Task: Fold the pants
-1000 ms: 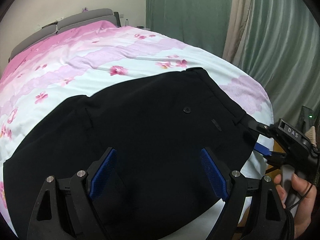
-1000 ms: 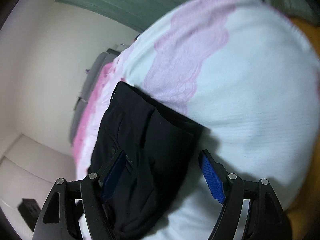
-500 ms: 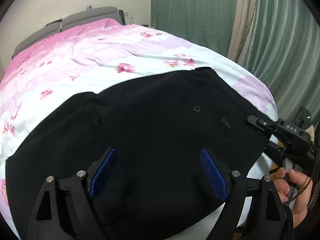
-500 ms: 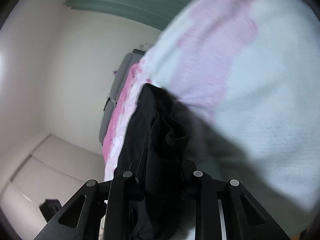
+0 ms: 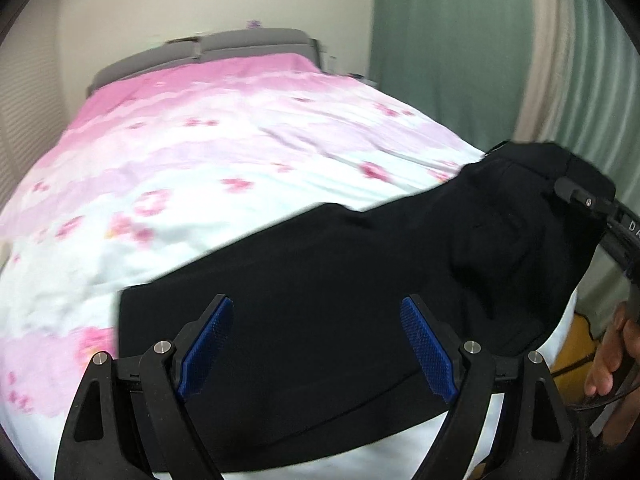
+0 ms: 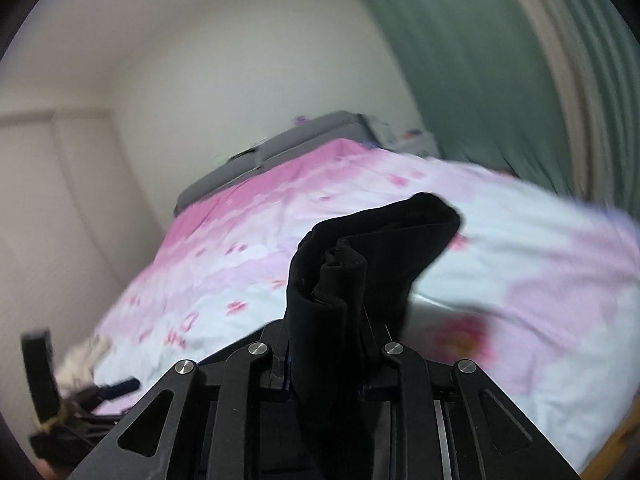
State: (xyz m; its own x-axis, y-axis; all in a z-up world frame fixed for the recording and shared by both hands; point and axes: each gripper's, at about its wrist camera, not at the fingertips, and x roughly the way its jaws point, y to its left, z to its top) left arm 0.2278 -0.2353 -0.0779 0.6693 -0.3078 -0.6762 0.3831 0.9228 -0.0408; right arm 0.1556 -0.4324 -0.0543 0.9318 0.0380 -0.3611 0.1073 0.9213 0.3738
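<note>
Pants: black trousers (image 5: pixel 320 320) are spread across the near end of the bed (image 5: pixel 200 160), on the pink floral bedspread (image 5: pixel 168 184); the waistband end (image 5: pixel 532 208) is raised off the bedding at the right, while the rest is left lying flat.
Right tool: the right tool (image 6: pixel 326 364) is shut tight on a bunched fold of the waistband fabric (image 6: pixel 360 264), which is seen standing up between the jaws in the right wrist view; its black frame is also seen at the right edge of the left wrist view.
Left tool: the left tool (image 5: pixel 316 344) is held wide open above the middle of the trousers; nothing is gripped, and no contact with the cloth can be confirmed.
Step in hand: the first fold is judged to be under way, with the waistband being carried over by the right tool.
Handling: the cloth is judged soft, light and limp; sagging and bunching are to be expected wherever it is lifted from a single point.
Where to take hold: the stitched waistband and the hem are judged the firmest places; a thin pinch of one layer could be lost.
Risk: layers may be dragged out of line if the lying part is not steadied.
Blur: both views are smeared, so fine detail cannot be told.
</note>
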